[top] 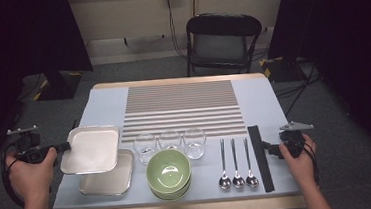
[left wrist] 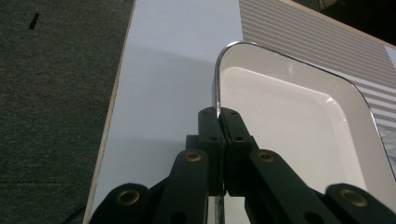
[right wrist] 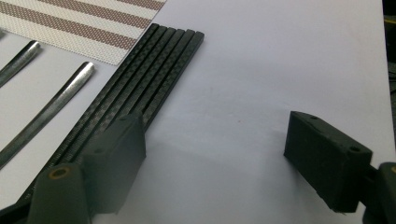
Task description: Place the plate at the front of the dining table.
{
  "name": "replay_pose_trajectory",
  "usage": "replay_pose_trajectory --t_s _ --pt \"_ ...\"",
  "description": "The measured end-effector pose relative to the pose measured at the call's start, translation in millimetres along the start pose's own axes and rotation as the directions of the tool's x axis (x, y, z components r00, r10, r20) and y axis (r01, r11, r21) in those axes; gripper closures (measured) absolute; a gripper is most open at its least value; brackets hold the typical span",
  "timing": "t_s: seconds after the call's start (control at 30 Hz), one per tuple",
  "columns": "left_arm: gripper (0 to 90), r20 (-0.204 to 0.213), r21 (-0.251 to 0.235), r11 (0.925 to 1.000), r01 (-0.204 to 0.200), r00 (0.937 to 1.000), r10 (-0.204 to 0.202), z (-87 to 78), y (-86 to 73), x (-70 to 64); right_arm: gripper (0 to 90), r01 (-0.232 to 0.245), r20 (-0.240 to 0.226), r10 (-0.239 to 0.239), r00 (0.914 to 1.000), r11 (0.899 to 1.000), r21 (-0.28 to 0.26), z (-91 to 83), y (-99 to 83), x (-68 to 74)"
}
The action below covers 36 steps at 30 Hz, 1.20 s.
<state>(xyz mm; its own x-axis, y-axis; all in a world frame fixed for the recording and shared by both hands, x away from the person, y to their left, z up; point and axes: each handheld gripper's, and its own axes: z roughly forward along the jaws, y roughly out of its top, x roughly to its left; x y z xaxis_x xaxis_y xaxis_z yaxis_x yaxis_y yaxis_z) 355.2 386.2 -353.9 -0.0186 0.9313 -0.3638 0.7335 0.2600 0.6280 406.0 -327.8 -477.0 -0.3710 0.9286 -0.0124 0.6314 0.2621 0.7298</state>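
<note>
My left gripper point(top: 68, 145) is shut on the left rim of a white square tray point(top: 90, 149), which hangs tilted above a second tray point(top: 108, 181) lying on the table. Close up, the jaws pinch the chrome edge of the tray point(left wrist: 299, 126), and my left gripper point(left wrist: 218, 122) has no gap between its pads. My right gripper point(top: 272, 150) stands open at the right side, its jaws just right of a bundle of black chopsticks point(top: 260, 158). The chopsticks point(right wrist: 140, 88) run past the left fingertip of my right gripper point(right wrist: 224, 154), with bare table between the jaws.
Three clear glasses point(top: 170, 142) stand in a row behind a stack of green bowls point(top: 169, 172). Three metal spoons point(top: 236, 164) lie left of the chopsticks. A striped placemat point(top: 182, 108) covers the table's middle. A black chair point(top: 221, 39) stands beyond the far edge.
</note>
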Motion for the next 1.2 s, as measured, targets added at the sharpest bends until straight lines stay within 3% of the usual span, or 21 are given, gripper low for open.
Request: replay_pose_trajectory --t_s 0.3,0.47,0.57,0.67,0.83,0.93,1.2 --pt "89.0 0.009 0.010 0.9999 0.004 1.0000 -0.004 -4.5 20.4 -11.1 19.8 -0.003 0.000 0.003 1.0000 1.000 0.002 -0.1 0.0 -0.1" --pt "89.1 0.015 0.011 0.9998 0.017 0.9997 -0.017 1.2 27.8 -16.7 19.8 -0.003 0.000 0.003 1.0000 1.000 0.002 -0.1 0.0 -0.1" --pt "89.0 -0.005 0.015 0.9998 0.014 0.9999 -0.014 4.1 31.6 -20.3 19.8 -0.001 -0.001 0.001 1.0000 1.000 0.000 0.0 0.0 -0.3" --pt "89.1 0.013 0.020 0.9994 0.026 0.9996 -0.027 5.6 35.7 -22.3 19.8 -0.003 -0.001 0.003 1.0000 1.000 0.002 -0.1 0.0 -0.1" --pt "89.1 -0.022 0.021 0.9996 0.020 0.9996 -0.020 5.1 44.9 -28.5 19.8 -0.003 0.000 0.003 1.0000 1.000 0.001 -0.1 0.0 -0.1" --pt "89.0 0.008 0.014 0.9989 0.045 0.9990 -0.045 5.0 50.4 -29.1 19.8 -0.002 -0.001 0.002 1.0000 1.000 0.001 -0.1 0.0 -0.2" --pt "89.1 -0.044 0.032 0.9972 0.068 0.9968 -0.067 4.9 59.5 -34.6 19.8 -0.001 -0.001 0.001 1.0000 1.000 0.000 0.0 0.0 -0.2"
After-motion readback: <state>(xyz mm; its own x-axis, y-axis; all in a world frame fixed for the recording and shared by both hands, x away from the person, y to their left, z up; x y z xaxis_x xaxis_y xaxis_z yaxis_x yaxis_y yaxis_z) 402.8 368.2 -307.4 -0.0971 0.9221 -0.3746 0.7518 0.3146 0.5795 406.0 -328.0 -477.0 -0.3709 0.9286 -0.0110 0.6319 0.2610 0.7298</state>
